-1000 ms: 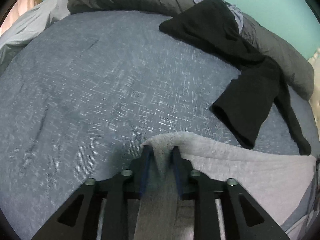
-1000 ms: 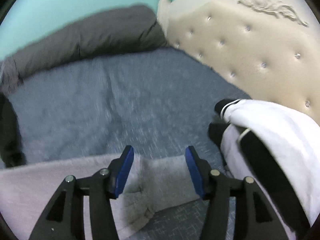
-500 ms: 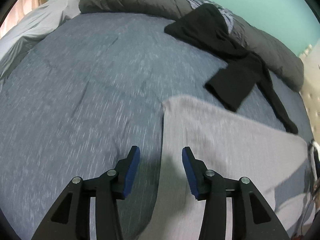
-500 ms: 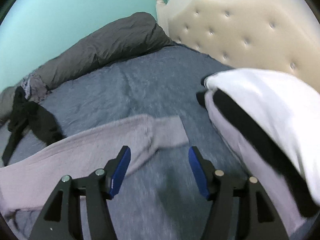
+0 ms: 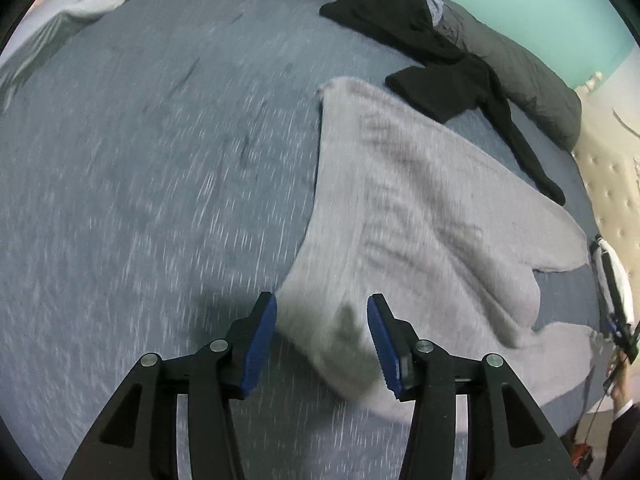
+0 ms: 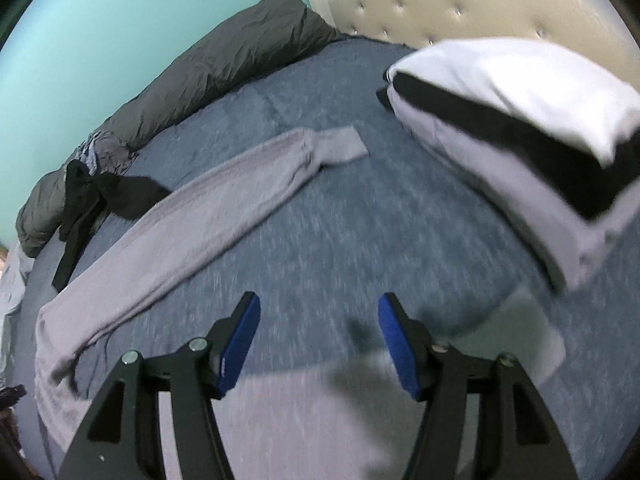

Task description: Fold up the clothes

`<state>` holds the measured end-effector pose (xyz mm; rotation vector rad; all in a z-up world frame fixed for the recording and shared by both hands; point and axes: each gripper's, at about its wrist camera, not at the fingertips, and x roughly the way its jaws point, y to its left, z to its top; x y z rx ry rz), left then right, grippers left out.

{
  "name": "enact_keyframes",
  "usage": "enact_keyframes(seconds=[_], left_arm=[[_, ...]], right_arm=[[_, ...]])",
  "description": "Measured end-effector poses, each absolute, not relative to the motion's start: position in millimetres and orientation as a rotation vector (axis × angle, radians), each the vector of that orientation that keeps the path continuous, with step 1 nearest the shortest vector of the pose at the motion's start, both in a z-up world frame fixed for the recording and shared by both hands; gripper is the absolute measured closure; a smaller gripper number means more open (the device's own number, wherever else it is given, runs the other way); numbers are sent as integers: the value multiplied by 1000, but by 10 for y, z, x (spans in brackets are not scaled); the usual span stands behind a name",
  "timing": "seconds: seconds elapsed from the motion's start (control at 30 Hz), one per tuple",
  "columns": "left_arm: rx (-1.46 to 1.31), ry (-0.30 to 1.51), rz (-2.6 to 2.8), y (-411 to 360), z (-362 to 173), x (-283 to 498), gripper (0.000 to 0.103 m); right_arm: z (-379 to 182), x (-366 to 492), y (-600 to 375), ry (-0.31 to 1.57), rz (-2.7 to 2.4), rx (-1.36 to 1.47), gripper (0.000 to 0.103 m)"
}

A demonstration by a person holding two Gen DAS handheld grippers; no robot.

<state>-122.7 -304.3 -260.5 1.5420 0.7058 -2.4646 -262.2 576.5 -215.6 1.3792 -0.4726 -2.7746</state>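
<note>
A second ago my left tool [image 5: 322, 330] pinched the edge of the grey sweater [image 5: 404, 216] and my right tool [image 6: 318, 336] straddled its cuff; now both are free of the cloth. Both sets of jaws have just been opening, and they stand spread with nothing pressed between the blue pads. Seen from the left wrist, a fold of sweater hem shows in the gap between the pads, but it lies on the bed [image 5: 140, 184] below, untouched. The sweater is laid out flat on the blue-grey bedsheet, body toward me, one sleeve [image 6: 224, 196] stretched out long with its cuff ending near the white and black garment [image 6: 520, 112] beside the tufted headboard [image 6: 460, 4]. A black garment [image 5: 436, 60] lies crumpled beyond it, against the rolled dark quilt [image 5: 520, 68], just beside the sweater's far corner. My reading: spreading is done and the sweater is ready for its first fold, probably the sleeves inward. Both tools have drawn back toward the near edge; the frames are streaked with motion. Both point steeply down at the bed, left over the hem's left end, right over bare sheet between sleeve and hem.
</note>
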Motion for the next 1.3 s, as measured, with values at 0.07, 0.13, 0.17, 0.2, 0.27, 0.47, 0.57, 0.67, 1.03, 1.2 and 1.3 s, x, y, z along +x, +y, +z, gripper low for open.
enact_keyframes(seconds=[0.07, 0.13, 0.17, 0.2, 0.27, 0.47, 0.57, 0.67, 1.03, 1.2, 1.3], left_arm=[[1545, 764, -2439, -3053, -2693, -1134, 44], [1528, 823, -2418, -3072, -2766, -1063, 43], [1514, 857, -2410, -3085, -2804, -1031, 43], [1502, 893, -2401, -3102, -2845, -1004, 42], [1478, 951, -2392, -3123, -2913, -974, 43], [1426, 1001, -2387, -3130, -3067, -999, 44], [1413, 1018, -2392, -3119, -3124, -1027, 59], [1425, 1007, -2412, -3080, -3138, -1063, 77], [1369, 926, -2526, -2989, -2667, -806, 91], [1368, 905, -2528, -3006, -2507, -621, 91], [1379, 906, -2507, -3054, -2558, -521, 91]], right_arm=[[-2183, -2490, 5772, -482, -2756, 1392, 41], [-2208, -2354, 5768, -479, -2746, 1408, 41], [-2220, -2297, 5771, -481, -2742, 1412, 41], [-2233, -2245, 5777, -486, -2738, 1415, 41], [-2259, -2151, 5788, -493, -2732, 1422, 41], [-2347, -2012, 5795, -463, -2727, 1457, 41], [-2390, -1991, 5782, -464, -2722, 1471, 41], [-2423, -1998, 5760, -438, -2718, 1479, 41], [-2510, -1914, 5765, -414, -2702, 1509, 41], [-2425, -1838, 5886, -427, -2688, 1522, 41], [-2414, -1824, 5923, -429, -2640, 1561, 41]])
